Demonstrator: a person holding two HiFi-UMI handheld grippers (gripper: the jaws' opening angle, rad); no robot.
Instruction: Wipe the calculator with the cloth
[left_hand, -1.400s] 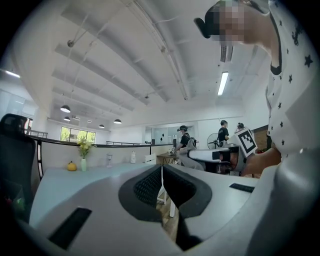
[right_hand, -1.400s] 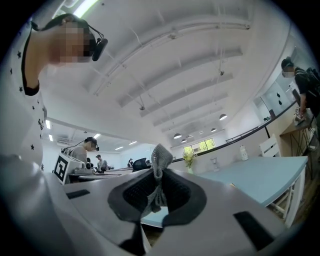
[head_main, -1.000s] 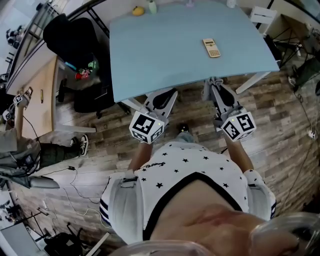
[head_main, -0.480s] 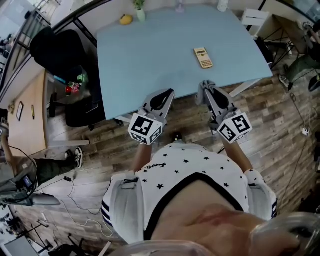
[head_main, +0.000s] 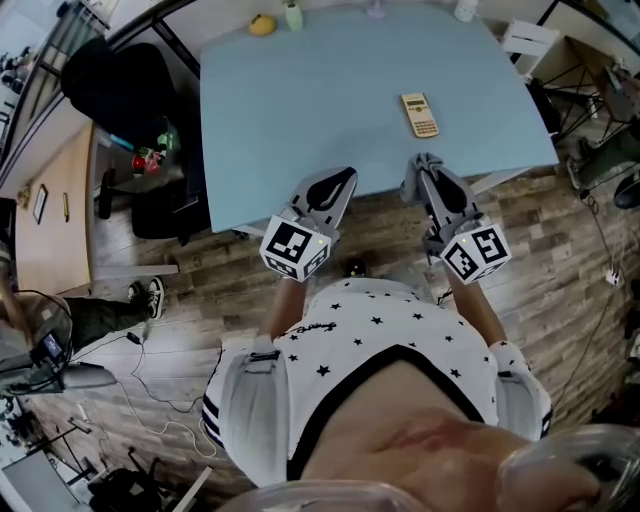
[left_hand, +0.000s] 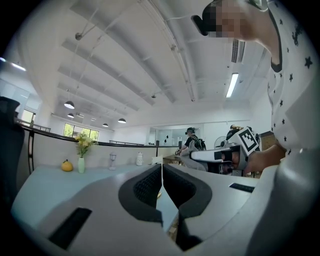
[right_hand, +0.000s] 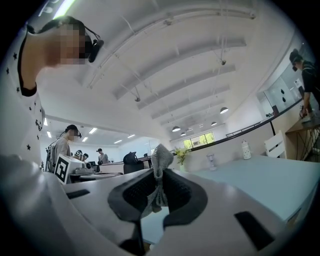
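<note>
A beige calculator (head_main: 420, 114) lies on the light blue table (head_main: 300, 110), right of its middle. My right gripper (head_main: 424, 170) hovers at the table's near edge, just below the calculator, shut on a small grey cloth (right_hand: 159, 181) that sticks up between its jaws; the cloth (head_main: 427, 161) also shows at the tips in the head view. My left gripper (head_main: 340, 182) hangs at the near edge further left, shut with nothing in it; in the left gripper view (left_hand: 161, 181) its pads meet.
A yellow fruit (head_main: 262, 24), a green vase (head_main: 292, 14) and other small items stand along the table's far edge. A black office chair (head_main: 130, 85) stands left of the table, a white chair (head_main: 523, 38) at the right. Wooden floor lies below.
The view has shifted slightly; both grippers have stayed near the table's front edge, the cloth still in the right one.
</note>
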